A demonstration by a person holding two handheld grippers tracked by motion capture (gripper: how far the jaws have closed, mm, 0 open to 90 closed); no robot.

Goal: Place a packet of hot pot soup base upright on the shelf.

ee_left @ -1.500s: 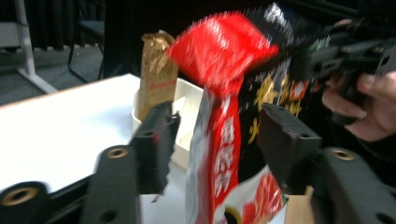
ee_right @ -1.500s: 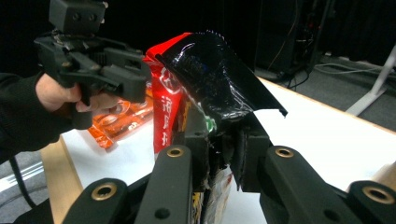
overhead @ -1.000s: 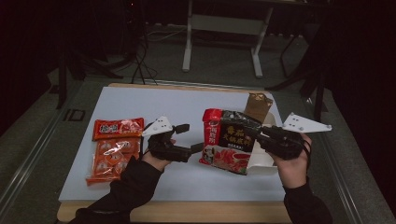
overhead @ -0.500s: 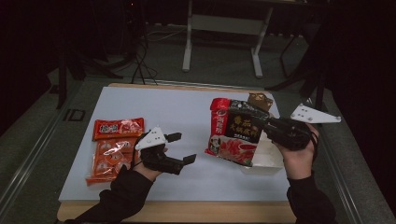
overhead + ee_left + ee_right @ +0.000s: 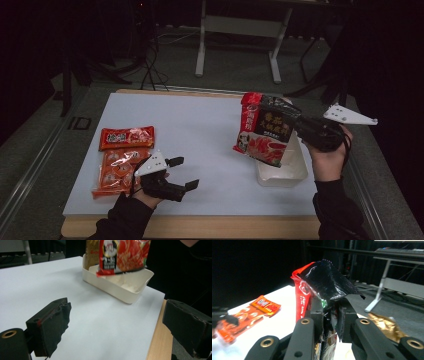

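Now | right tongs (image 5: 299, 127) pinching snack bag (image 5: 265, 129), long axis upright | left tongs (image 5: 184, 173) spread

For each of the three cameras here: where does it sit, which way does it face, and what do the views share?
High view: above the person's side, facing forward and down on the table; both forearms, left gripper and right gripper show.
Left gripper view: rides the left gripper, looking between its open jaws across the table at the white tray.
Right gripper view: rides the right gripper, its jaws clamping the red-black packet.
Shared: that packet shows in all three.
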